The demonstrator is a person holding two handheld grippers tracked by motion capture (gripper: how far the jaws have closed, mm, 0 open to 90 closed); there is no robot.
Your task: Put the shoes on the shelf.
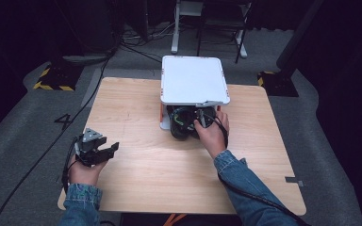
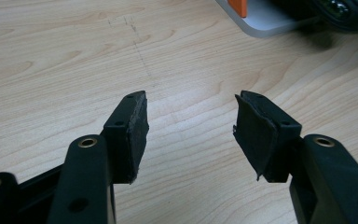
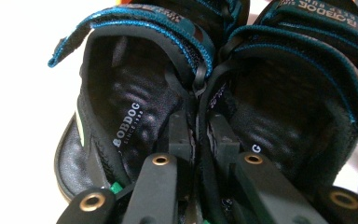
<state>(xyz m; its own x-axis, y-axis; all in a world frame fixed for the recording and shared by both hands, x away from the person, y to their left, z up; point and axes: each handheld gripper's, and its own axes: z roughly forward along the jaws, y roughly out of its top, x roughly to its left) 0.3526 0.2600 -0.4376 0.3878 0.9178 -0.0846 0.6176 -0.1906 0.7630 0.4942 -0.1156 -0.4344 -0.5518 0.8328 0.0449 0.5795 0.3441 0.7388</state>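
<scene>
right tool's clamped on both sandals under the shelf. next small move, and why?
Probably draw the right tool straight back toward the person: its jaws pinch the sandals' adjoining inner edges, and the pair sits under the white shelf. The left tool is open over bare table.

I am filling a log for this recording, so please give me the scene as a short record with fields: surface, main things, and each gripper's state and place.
surface: light wooden table
rack: white two-level plastic shelf with orange posts, at the table's far middle
shoes: pair of black sandals with teal-edged straps, side by side on the shelf's lower level
right gripper: shut on the sandals, jaws pinching their two inner edges together
left gripper: open, holding nothing, over bare table at the near left
</scene>
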